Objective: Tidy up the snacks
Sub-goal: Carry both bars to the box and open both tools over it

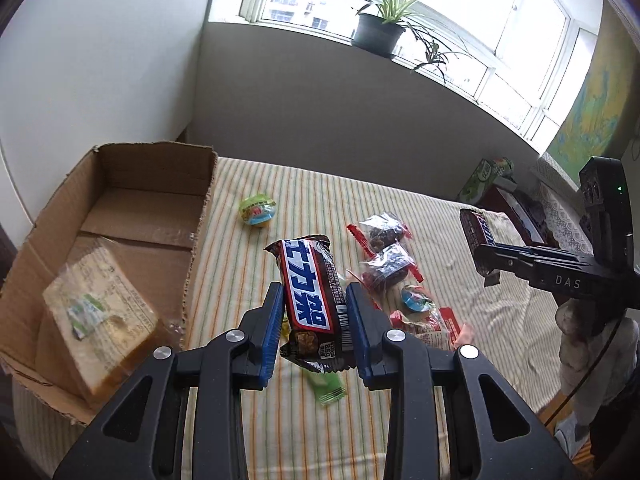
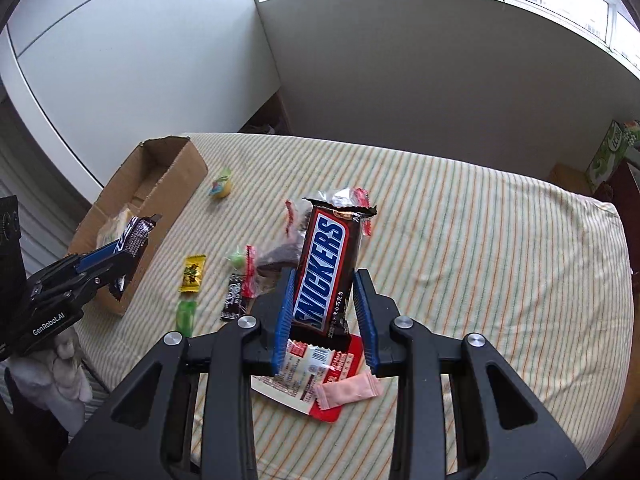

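I have a chocolate bar in each tool. My left tool (image 1: 313, 312) is pinched nearly closed on the lower part of one chocolate bar (image 1: 310, 292), which stands up out of the blue pads with its long axis running away from me along the fingers. My right tool (image 2: 326, 312) is closed the same way on the second chocolate bar (image 2: 325, 276), label facing the camera, torn-looking top edge uppermost. Both bars hang clear of the striped bedspread (image 1: 400, 400), above the loose snacks lying there.

The cardboard box (image 1: 120, 200) is what matters next. It sits at the left edge of the bed, open on top, with a wrapped bread packet (image 1: 100, 312) already lying in it. From my left tool the box lies just to the left and a little ahead, so I judge that hand is the nearer one and should go first. From my right tool the box (image 2: 160, 184) is well off to the left, beyond my left tool (image 2: 120, 256), so the right bar has to cross over the candy packets and jelly cup (image 2: 221, 188) to reach it.
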